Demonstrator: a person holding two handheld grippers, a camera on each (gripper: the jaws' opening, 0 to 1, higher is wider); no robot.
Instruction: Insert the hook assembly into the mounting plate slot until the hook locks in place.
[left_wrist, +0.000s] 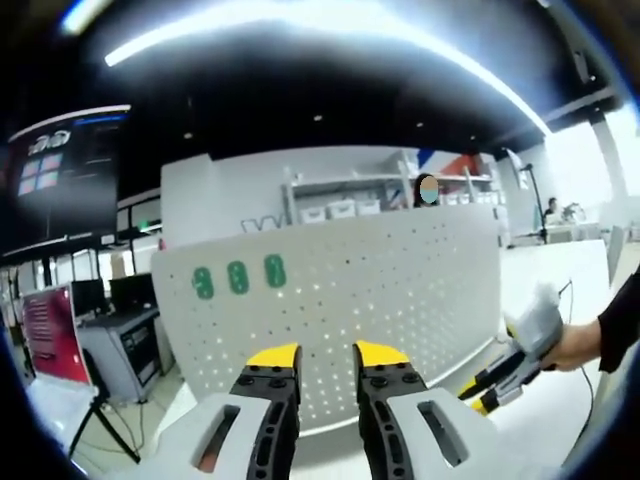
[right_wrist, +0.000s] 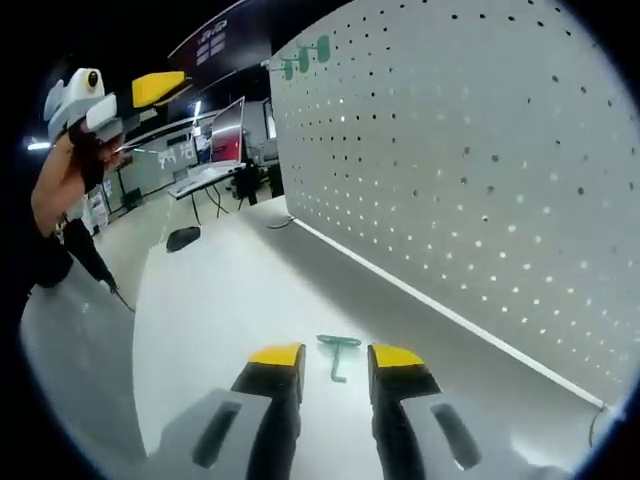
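One white pegboard plate (left_wrist: 400, 290) is seen standing upright along the far edge of a white tabletop (right_wrist: 220, 300). In the left gripper view, three green hooks (left_wrist: 238, 277) are counted on the plate, set in a row near its upper left corner, each apart from the next. In the right gripper view two of these mounted hooks (right_wrist: 308, 56) can be made out at the plate's far upper corner; whether a third is there cannot be told at that size.

One loose green hook (right_wrist: 338, 353) is seen lying flat on the tabletop, near the foot of the plate but apart from it, with its crossbar towards the far side and its stem pointing back at the camera. It is touched by nothing.

The right gripper (right_wrist: 337, 356) is held low over the tabletop, its two yellow-tipped jaws released and spread, with the loose hook lying just beyond and between the tips. The left gripper (left_wrist: 326, 354) is held facing the plate, its jaws likewise parted and nothing between them.

In the left gripper view, the right gripper is seen at the right edge, grasped by a person's hand (left_wrist: 572, 346). In the right gripper view, the left gripper is seen at the upper left, raised well above the tabletop.
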